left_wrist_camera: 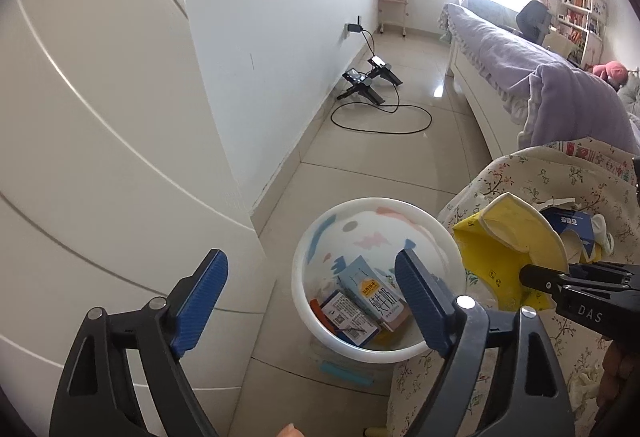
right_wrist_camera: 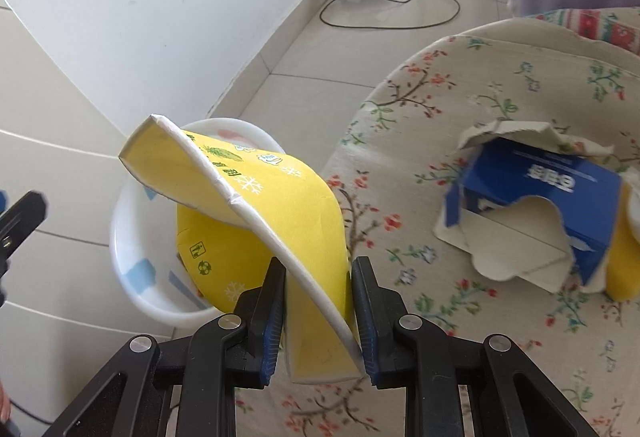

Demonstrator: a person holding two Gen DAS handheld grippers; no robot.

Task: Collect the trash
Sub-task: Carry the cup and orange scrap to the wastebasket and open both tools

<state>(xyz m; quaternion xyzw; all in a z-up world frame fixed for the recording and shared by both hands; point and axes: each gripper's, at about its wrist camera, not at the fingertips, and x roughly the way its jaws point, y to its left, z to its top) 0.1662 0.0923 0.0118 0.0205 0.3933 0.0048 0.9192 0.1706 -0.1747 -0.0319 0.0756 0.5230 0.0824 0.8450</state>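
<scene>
Farthest left stands a white cabinet door [left_wrist_camera: 100,157], then the white wall and the tiled floor [left_wrist_camera: 360,157], where two black devices [left_wrist_camera: 366,79] lie near the wall with a looped black cable [left_wrist_camera: 380,117]. The left tongs [left_wrist_camera: 312,301] hang spread wide with nothing between their blue pads, above the white waste bin [left_wrist_camera: 304,277] on the floor. Inside the bin lie a milk carton [left_wrist_camera: 374,295] and a dark printed packet [left_wrist_camera: 348,317]. Just right of the bin, at the edge of the floral-clothed surface [right_wrist_camera: 500,77], the right tongs [right_wrist_camera: 318,317] are closed tight on a flattened yellow paper cup [right_wrist_camera: 256,205], which juts out over the bin's rim. Farther right on the cloth rests a torn blue box [right_wrist_camera: 540,193], apart from the cup. A bed with a lilac cover [left_wrist_camera: 520,57] runs along the right side of the room
</scene>
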